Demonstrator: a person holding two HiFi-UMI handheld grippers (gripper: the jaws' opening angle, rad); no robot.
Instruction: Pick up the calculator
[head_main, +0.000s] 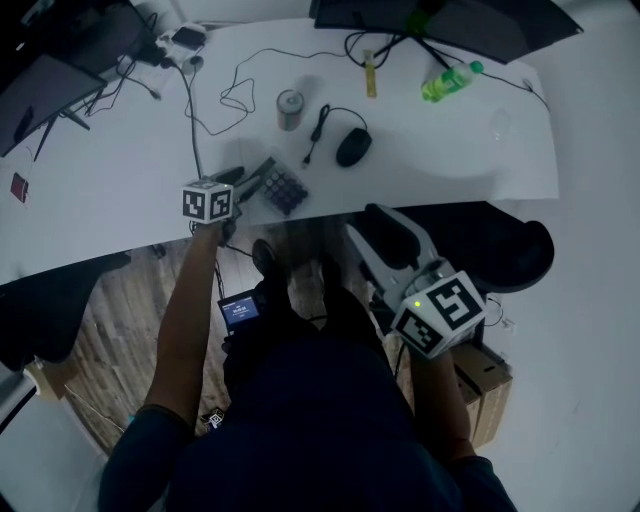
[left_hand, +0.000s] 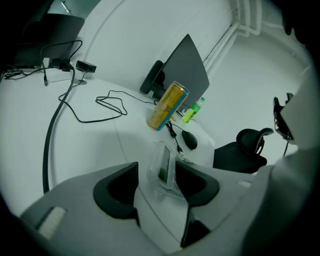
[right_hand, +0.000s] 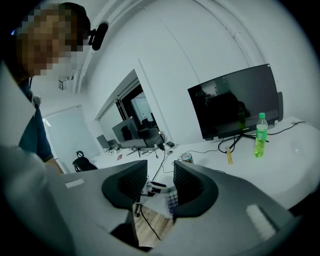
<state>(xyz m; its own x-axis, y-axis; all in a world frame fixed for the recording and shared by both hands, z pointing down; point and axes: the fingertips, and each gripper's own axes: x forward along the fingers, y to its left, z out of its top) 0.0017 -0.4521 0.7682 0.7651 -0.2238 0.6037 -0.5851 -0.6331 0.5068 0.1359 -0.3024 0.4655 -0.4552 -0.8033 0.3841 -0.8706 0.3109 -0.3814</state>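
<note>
The calculator (head_main: 283, 187), dark-keyed and in a clear case, lies on the white desk (head_main: 120, 180) close to its front edge. My left gripper (head_main: 248, 180) reaches over that edge with its jaws open around the calculator (left_hand: 162, 167). The calculator stands edge-on between the pads, nearer the right one, and a gap shows on the left. In the left gripper view the left gripper (left_hand: 157, 171) points down at the desk. My right gripper (head_main: 362, 228) hangs below the desk over the person's lap, open and empty. In the right gripper view the right gripper (right_hand: 160, 182) looks towards the calculator (right_hand: 171, 200).
Behind the calculator stand a drink can (head_main: 290, 108) and a black mouse (head_main: 353, 147) with its cable. A green bottle (head_main: 450, 80) and a monitor (head_main: 450, 25) are at the back right. Loose cables (head_main: 215, 110) cross the desk. A black office chair (head_main: 510, 250) stands at the right.
</note>
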